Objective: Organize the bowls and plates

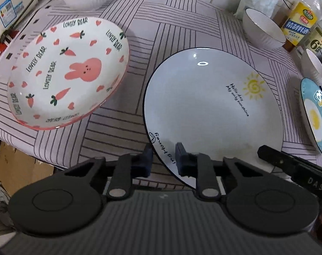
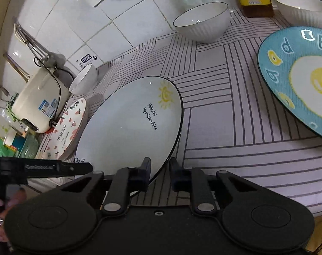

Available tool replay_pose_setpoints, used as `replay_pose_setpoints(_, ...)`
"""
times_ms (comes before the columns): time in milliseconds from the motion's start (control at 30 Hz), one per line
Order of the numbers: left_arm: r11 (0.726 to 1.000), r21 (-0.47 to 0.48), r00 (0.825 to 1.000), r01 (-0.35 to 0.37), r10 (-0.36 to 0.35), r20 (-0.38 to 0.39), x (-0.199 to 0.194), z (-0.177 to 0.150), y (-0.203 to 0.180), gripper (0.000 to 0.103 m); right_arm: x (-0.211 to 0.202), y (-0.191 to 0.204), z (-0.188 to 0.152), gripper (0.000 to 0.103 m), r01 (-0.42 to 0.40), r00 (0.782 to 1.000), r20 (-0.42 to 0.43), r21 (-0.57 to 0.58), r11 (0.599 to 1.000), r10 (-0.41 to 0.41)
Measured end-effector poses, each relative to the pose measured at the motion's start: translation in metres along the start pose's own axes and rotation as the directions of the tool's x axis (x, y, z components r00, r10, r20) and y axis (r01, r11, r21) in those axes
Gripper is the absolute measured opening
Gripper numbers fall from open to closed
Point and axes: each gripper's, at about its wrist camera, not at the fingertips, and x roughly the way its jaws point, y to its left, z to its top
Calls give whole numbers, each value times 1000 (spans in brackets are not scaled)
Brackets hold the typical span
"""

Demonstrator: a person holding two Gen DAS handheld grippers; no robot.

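Both sets of jaws straddle the near rim of the sun plate (image 1: 212, 110), one finger above it and one below, with a gap showing at the pads, so whether either grips the rim cannot be told. The left gripper (image 1: 164, 161) sits at the lower centre of its view, at the plate's lower-left edge; the right gripper (image 2: 160, 175) sits at lower centre of its view, at the plate's lower-right edge. The plate lies mid-frame on the striped tablecloth (image 1: 171, 25). The rabbit plate (image 1: 69, 72) rests at left, the egg plate (image 2: 299, 80) at upper right. White bowls (image 2: 201, 21) stand toward the top, near an oil bottle (image 1: 303, 19).
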Motion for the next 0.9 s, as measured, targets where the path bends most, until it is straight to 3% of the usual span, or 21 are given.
replay_pose_setpoints(133,1000,-25,1000,3,-3,7,3,-1,1,21,3,-10,-2,21,-39,999,20,57,998,38)
replay_pose_setpoints(500,998,58,1000,-1,1,-1,-21,14,-7,22,-13,9,16,23,-53,998,13,-40,998,54)
replay_pose_setpoints(900,984,180,1000,-2,0,13,-26,100,-7,22,13,20,74,25,-78,995,66,-11,997,78)
